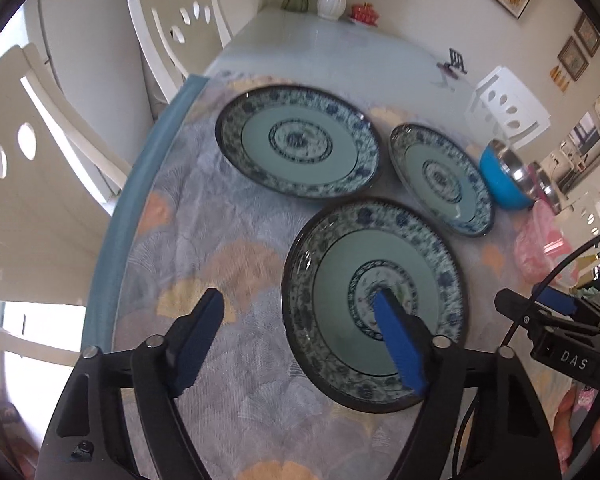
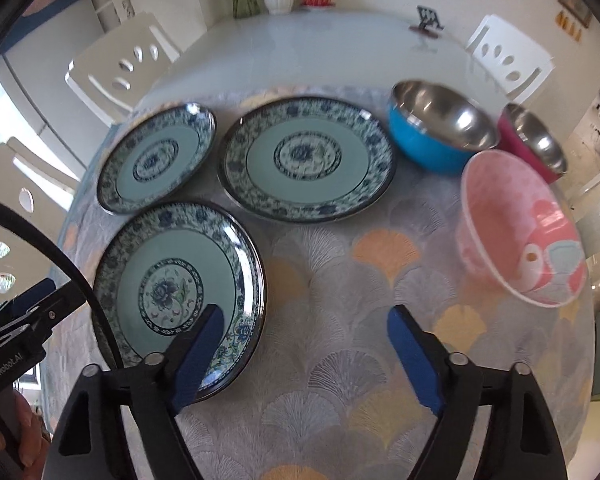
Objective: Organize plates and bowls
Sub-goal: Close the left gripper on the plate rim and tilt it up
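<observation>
Three blue-patterned plates and three bowls sat spread out on the surface point(image 2: 340, 280), which wore a cloth with fan shapes. Nothing was stacked yet, so the job looked like it was only starting.

The left tool point(image 1: 300, 344) was wide open and held nothing. One of its blue fingers hung over the middle of the near plate point(image 1: 374, 304), and the other was off to the side over the cloth, so the plate's left rim lay between them. The right tool point(image 2: 306, 352) was also wide open and empty. One finger sat over that same plate's right edge, the other over bare cloth.

The big plate point(image 2: 306, 160) and the small plate point(image 2: 158, 160) lay behind it. The blue bowl point(image 2: 440, 136), the red bowl point(image 2: 534, 140) and the pink bowl point(image 2: 520, 228) were off to the right.

Next, I think, a tool had to pinch the near plate's rim and lift it onto another plate.

The right tool's body read "DAS" in the left view. The left tool's body read "GenRobot.AI" in the right view.
</observation>
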`<state>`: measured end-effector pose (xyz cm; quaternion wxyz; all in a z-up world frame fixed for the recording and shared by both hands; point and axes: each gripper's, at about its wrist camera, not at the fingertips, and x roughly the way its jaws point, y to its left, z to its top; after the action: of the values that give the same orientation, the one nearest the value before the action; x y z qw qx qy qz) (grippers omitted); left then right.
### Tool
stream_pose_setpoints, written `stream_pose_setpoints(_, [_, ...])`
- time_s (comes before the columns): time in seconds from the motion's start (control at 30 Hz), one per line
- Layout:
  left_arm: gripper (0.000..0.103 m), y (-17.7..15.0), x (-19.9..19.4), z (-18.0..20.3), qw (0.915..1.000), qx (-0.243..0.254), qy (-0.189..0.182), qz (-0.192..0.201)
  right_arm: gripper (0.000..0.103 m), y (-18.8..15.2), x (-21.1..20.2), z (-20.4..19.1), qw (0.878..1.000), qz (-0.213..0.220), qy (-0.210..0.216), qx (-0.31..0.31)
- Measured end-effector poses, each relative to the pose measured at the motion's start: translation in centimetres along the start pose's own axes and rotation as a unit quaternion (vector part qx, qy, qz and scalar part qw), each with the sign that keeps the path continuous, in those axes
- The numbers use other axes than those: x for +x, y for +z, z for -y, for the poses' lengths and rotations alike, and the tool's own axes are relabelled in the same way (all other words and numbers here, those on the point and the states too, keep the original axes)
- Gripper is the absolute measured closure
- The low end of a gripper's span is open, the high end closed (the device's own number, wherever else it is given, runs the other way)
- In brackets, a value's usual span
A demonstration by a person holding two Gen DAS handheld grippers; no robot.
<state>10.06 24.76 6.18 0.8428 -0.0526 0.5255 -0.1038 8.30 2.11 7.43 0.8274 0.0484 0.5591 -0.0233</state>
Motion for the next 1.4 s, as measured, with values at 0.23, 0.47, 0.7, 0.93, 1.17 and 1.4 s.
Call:
stream_pose_setpoints(0.23, [0.037, 0.0, 2.6, -0.6, 0.9996, -0.004, -0.015, -0.021, 0.03, 0.5, 3.3, -0.5, 0.999, -0.037, 0.033, -0.012])
stream_pose_setpoints(0.47, [0.061, -0.1, 4.1, -1.0, 0.9987, -0.005, -0.031, -0.041, 0.046, 0.9, 5.1, -0.8, 0.997, -0.056, 0.053, -0.019])
stream_pose_setpoints(0.7, [0.077, 0.1, 4.3, -1.2, 0.9979, -0.001, -0.052, -0.039, 0.065, 0.7, 6.4, -0.7, 0.995, -0.068, 0.077, -0.015])
stream_pose_setpoints(0.93, [0.077, 0.2, 4.5, -0.1, 0.9978, 0.012, -0.055, -0.034, 0.075, 0.8, 6.4, -1.4, 0.995, -0.061, 0.078, -0.032])
stream_pose_setpoints(1.17, [0.077, 0.1, 2.9, 0.4, 0.9981, 0.01, -0.058, -0.018, 0.075, 0.6, 5.4, -1.7, 0.996, -0.046, 0.067, -0.04])
stream_pose_setpoints(1.4, [0.077, 0.4, -2.3, 0.1, 0.9973, -0.026, -0.067, 0.018, 0.075, 0.9, 0.6, -3.0, 0.997, -0.006, 0.055, -0.06])
